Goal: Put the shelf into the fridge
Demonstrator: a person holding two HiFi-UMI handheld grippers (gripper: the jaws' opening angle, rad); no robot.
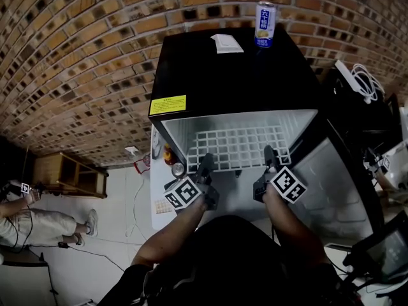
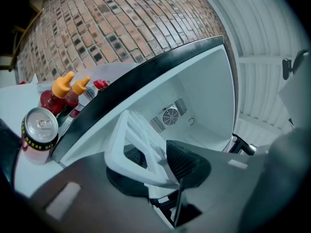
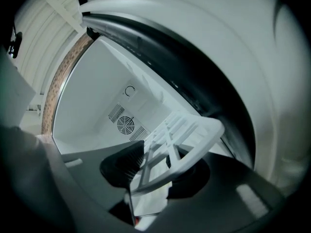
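Head view: left gripper (image 1: 206,164) clamps the shelf (image 1: 239,144), right gripper (image 1: 271,157) sits slack around it. We should keep it level entering the fridge (image 1: 236,81).

tall can (image 1: 265,24) near white paper slip (image 1: 227,43)

White plastic shelf (image 1: 239,146) (matt); glossy fridge (image 1: 236,75)
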